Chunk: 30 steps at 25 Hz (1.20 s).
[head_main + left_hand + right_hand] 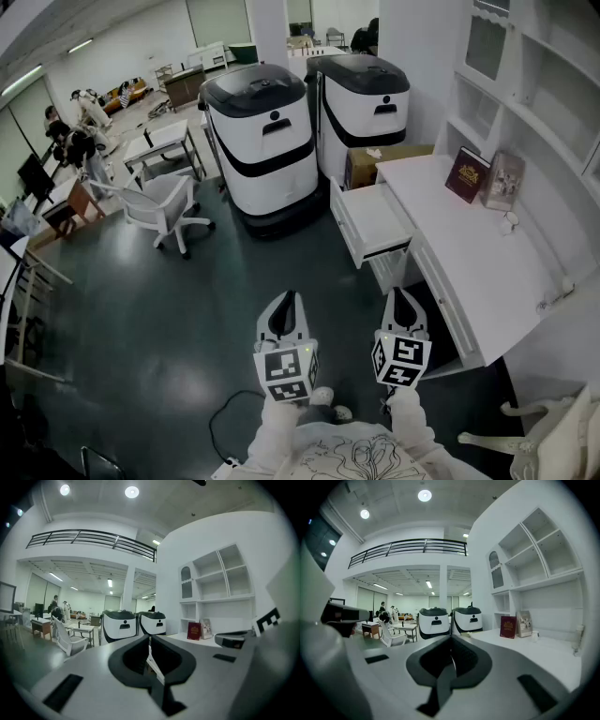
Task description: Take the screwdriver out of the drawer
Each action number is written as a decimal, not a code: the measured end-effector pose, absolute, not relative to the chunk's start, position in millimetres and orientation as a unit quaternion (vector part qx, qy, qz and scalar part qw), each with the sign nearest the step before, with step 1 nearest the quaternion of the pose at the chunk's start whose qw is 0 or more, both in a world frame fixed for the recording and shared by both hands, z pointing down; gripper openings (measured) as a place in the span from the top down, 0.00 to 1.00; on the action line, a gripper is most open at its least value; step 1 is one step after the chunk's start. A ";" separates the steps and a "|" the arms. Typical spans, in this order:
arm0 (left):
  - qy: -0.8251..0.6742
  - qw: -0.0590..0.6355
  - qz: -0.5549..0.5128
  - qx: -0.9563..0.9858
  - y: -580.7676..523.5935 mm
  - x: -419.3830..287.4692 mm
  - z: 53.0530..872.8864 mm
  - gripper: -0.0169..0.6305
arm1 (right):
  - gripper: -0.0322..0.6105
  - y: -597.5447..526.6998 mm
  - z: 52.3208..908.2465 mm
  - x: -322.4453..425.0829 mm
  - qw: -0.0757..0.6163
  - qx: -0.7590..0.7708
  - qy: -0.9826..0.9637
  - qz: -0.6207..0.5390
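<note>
The white drawer [371,223] stands pulled out from the left end of the white desk [473,262], ahead and slightly right of me. Its inside looks bare white from the head view, and no screwdriver shows in any view. Both grippers hang side by side over the dark floor, well short of the drawer. My left gripper [287,297] [150,640] has its jaws together with nothing between them. My right gripper [400,292] [451,637] is also shut and empty, and it points toward the desk's near end.
Two large white-and-black machines [262,131] [361,98] stand beyond the drawer, with a cardboard box [380,161] beside them. A red book [467,174] and a second book [503,180] lean against the shelf unit [525,66]. A white chair [164,202] is at the left; people stand far off.
</note>
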<state>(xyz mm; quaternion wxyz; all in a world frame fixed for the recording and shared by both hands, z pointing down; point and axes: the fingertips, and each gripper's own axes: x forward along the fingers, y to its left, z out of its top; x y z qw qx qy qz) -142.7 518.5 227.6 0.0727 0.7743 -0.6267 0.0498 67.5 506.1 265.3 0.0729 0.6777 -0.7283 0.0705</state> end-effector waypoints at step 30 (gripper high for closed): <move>-0.609 0.075 0.054 0.787 458.1 -164.1 240.7 0.95 | 0.95 454.9 272.4 47.1 0.061 0.697 -0.712 0.068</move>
